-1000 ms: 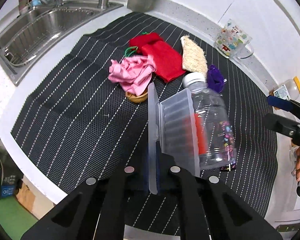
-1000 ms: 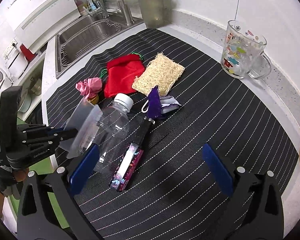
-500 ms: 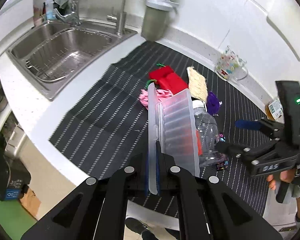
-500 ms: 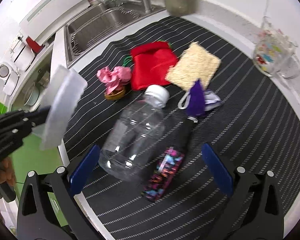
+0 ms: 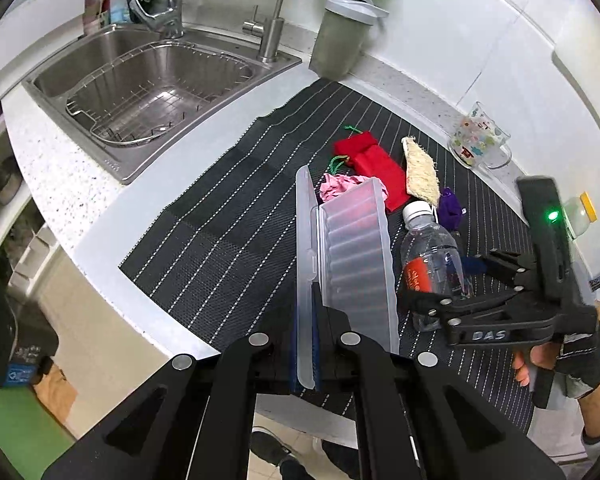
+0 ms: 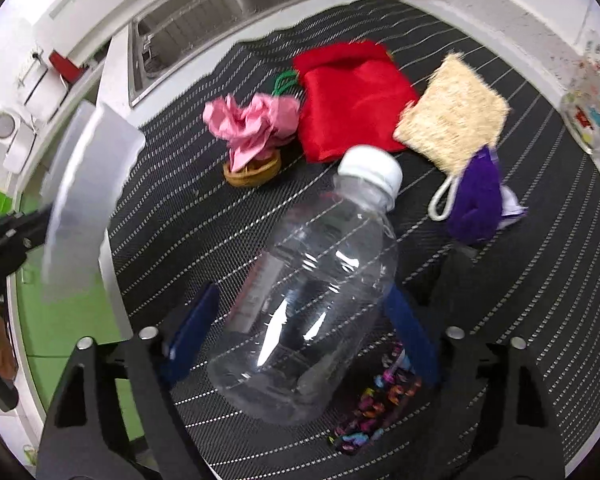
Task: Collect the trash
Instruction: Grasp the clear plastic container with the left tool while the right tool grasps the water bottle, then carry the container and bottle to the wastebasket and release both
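My left gripper is shut on the edge of a clear plastic container and holds it above the counter's front edge; the container also shows in the right wrist view. A clear plastic bottle with a white cap lies on the black striped mat. My right gripper is open, its blue pads on either side of the bottle's body; the bottle also shows in the left wrist view. A crumpled pink paper sits on a brown shell beyond.
A red pouch, a loofah sponge, a purple cloth and a colourful wrapper lie on the mat. A patterned glass mug stands at the back right. The sink and a grey bin are behind.
My right gripper has moved forward and down until its pads straddle the bottle, and its jaws have narrowed. My left gripper has pulled back and up with the container.
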Demonstrator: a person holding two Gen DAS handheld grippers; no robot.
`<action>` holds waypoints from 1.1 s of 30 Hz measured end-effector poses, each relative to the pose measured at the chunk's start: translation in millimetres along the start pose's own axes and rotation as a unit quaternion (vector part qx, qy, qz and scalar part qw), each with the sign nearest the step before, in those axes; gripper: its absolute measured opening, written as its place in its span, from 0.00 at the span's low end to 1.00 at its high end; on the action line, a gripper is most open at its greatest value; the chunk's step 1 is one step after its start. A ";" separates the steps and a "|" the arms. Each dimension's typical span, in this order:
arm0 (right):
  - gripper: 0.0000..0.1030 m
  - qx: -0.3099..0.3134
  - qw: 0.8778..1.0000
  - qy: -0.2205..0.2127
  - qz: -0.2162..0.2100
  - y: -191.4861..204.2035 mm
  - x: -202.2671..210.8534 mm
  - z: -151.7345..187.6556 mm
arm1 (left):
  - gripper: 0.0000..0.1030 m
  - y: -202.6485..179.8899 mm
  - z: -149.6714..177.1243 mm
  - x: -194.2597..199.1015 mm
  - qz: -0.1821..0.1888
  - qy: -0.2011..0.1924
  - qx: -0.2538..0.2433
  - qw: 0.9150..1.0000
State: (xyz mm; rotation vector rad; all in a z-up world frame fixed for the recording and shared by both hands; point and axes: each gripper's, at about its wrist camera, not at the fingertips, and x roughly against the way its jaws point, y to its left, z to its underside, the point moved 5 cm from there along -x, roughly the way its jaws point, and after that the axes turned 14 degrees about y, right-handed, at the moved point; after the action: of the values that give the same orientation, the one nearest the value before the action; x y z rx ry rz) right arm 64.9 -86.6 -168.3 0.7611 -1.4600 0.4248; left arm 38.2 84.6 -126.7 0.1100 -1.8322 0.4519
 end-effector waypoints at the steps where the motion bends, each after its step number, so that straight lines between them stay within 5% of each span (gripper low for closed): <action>1: 0.70 0.001 1.000 -0.004 0.006 0.3 -0.5 -0.6 | 0.06 0.9 0.3 -0.2 0.001 0.000 0.002 1.000; 11: 0.60 0.025 0.999 -0.036 0.010 -2.6 35.5 8.7 | 0.06 -13.4 1.5 9.5 0.006 -0.012 0.002 1.000; 18: 0.59 0.102 0.991 -0.080 0.014 25.0 90.0 23.0 | 0.06 -21.9 23.3 43.9 -0.005 -0.048 0.031 0.998; 25: 0.59 0.222 0.970 -0.100 -0.018 100.3 108.1 37.0 | 0.06 11.8 89.2 88.7 -0.052 -0.084 0.118 0.988; 33: 0.59 0.341 0.934 -0.082 -0.067 237.2 79.2 71.0 | 0.06 81.2 205.5 141.3 -0.110 -0.106 0.236 0.960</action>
State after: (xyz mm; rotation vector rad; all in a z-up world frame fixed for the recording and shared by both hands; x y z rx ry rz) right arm -140.6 16.8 -47.2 1.4703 -1.4039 0.7959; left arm -215.3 107.0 -63.5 0.7063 -1.8599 0.7347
